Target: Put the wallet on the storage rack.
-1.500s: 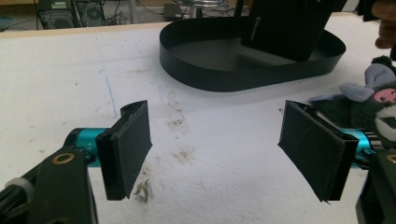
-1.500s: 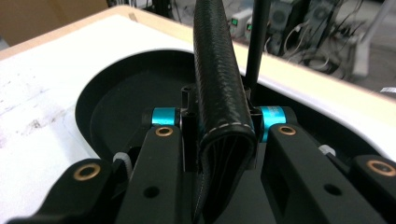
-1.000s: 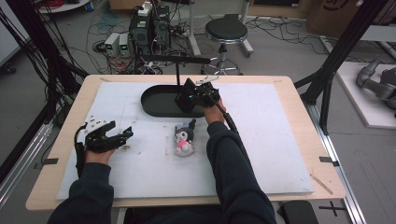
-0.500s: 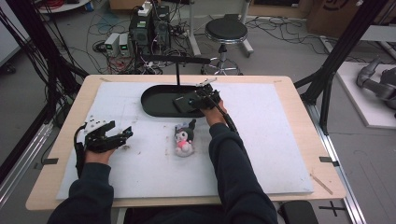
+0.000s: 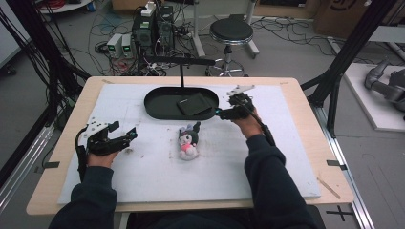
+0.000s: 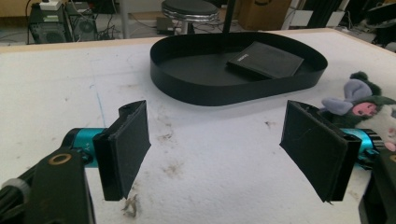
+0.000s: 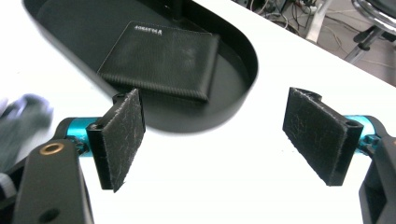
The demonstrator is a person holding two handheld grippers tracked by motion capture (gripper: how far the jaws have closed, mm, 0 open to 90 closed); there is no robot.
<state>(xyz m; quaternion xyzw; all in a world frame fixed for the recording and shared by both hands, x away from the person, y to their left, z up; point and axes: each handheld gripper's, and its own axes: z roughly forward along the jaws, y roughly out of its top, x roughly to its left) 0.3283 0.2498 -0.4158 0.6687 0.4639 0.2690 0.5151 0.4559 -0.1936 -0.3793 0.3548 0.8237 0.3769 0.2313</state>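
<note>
While both tools gape wide | wallet [image 7: 161, 60] in tray [image 5: 157, 108] just beyond right tool [image 7: 212, 140]

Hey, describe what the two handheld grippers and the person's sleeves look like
Both the left gripper and right gripper have two flat black jaws faced with rough dark pads, carried on turquoise metal rods. A grey plate tops each in the high view. A black cable trails from the right one. The sleeves are dark navy.

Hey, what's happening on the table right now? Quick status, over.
Left gripper open, empty, low over the mat. Right gripper open, empty, beside the black tray. Wallet lying in the tray, plush toy on the mat between the grippers. Nothing in the way.
</note>
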